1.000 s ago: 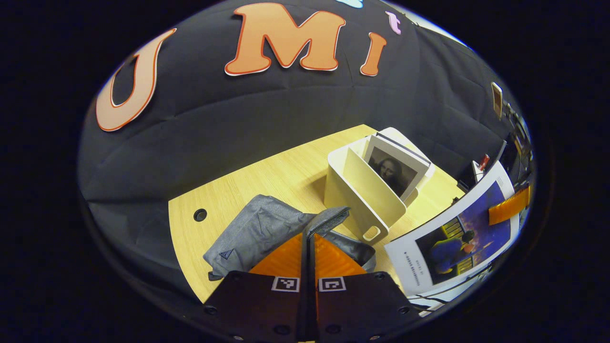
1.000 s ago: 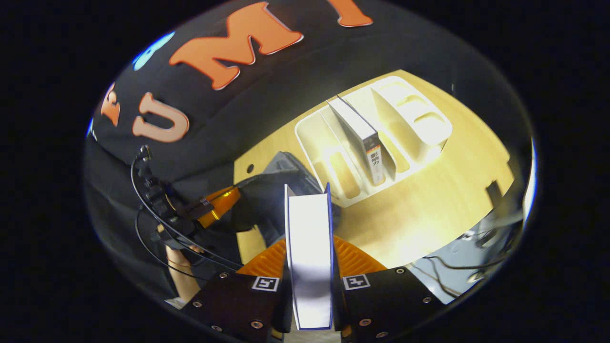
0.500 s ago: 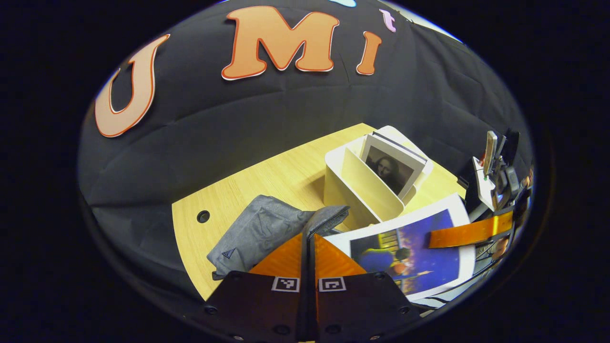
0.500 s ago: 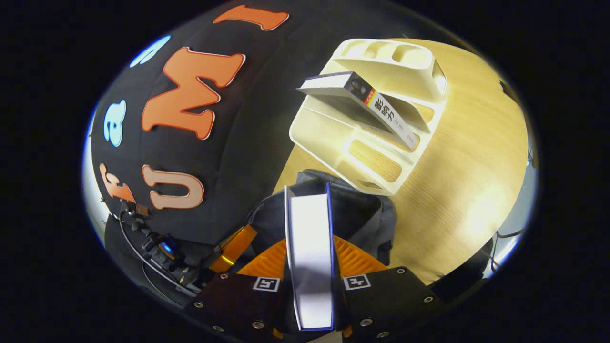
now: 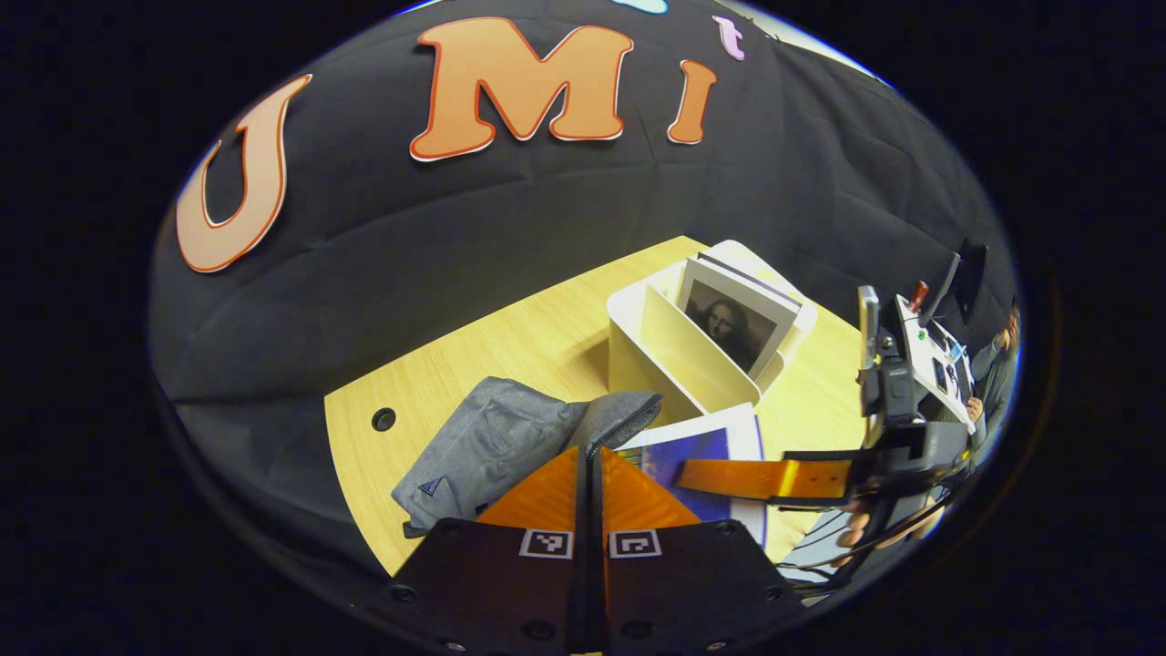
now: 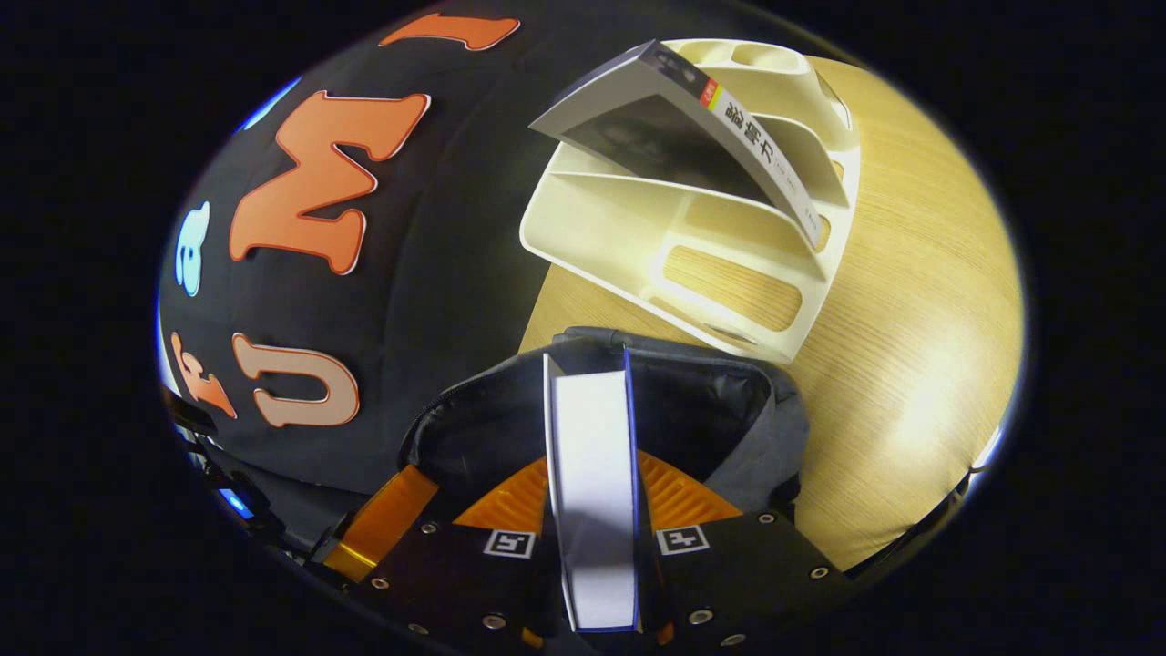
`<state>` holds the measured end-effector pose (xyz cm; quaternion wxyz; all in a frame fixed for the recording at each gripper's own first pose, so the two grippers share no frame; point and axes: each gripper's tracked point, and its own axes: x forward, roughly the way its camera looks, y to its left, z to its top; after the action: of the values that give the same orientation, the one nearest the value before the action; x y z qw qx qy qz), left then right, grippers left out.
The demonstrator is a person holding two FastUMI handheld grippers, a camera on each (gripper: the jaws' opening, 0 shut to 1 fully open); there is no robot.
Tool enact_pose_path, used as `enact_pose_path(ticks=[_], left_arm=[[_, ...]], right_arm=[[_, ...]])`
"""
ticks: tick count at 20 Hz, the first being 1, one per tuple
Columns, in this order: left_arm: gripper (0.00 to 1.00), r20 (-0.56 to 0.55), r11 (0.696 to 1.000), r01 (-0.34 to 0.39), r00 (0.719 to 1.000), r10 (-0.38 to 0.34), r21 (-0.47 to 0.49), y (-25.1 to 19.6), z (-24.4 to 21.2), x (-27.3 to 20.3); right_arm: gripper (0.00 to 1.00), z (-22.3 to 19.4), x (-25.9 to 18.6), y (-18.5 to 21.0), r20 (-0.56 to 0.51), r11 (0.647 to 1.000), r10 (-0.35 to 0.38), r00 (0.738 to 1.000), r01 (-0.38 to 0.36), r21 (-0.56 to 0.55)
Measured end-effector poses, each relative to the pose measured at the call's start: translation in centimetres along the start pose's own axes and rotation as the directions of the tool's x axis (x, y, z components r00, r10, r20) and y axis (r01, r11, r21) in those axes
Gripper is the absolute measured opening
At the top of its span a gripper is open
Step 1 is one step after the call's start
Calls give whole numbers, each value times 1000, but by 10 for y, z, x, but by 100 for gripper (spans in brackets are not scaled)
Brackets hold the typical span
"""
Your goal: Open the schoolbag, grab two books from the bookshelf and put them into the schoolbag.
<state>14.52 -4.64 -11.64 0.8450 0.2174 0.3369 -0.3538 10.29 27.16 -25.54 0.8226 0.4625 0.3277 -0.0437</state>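
Since 1 s ago the right gripper [image 6: 592, 510] has swung its blue book [image 6: 590, 492] from beside the shelf to over the schoolbag [image 6: 729, 410] mouth. Both fingers clamp the book's covers, page edge facing the cam, long axis running away into the dark opening. Left gripper [image 5: 590, 474] is pinched together on the bag's zipper rim [image 5: 629, 421], holding it open. Book looks stiff, fairly heavy; bag soft, floppy. Farther off, book no. 2 [image 6: 692, 137] leans in the bookshelf [image 6: 729, 301], spine up; take it by the covers near the spine.

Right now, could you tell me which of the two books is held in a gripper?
The blue-covered book, clamped in the right gripper over the open schoolbag; the other book leans in the white bookshelf.
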Motion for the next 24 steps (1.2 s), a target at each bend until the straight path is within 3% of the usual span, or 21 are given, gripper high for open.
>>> enact_pose_path(ticks=[8,13,14,15,17,18,20,22,24], left_arm=[[1,-8,997,55,998,-54,51,-16,-3,8],[1,1,998,42,999,-42,48,-2,1,12],[1,2,998,45,999,-45,38,0,1,12],[1,7,999,43,999,-44,32,2,1,12],[1,9,999,42,999,-42,22,6,0,13],[1,7,999,37,999,-37,18,9,0,14],[1,10,999,37,999,-37,-1,13,-1,14],[1,18,999,44,999,-44,-21,15,0,13],[0,25,999,42,999,-41,-35,20,0,13]], right_arm=[[34,-2,52,12,77,1000,-13,997,11,24],[34,-6,67,18,80,1000,-3,997,2,12],[25,-6,66,17,78,1000,-3,997,3,10],[35,-6,64,16,73,1000,-5,997,5,10],[38,-10,57,7,42,999,-40,998,40,11],[29,-8,57,6,32,999,-52,998,52,13],[79,-5,48,3,20,997,-72,997,72,-3],[97,-2,37,0,11,995,-92,996,92,-33],[98,1,25,-3,-5,993,-105,994,105,-52]])
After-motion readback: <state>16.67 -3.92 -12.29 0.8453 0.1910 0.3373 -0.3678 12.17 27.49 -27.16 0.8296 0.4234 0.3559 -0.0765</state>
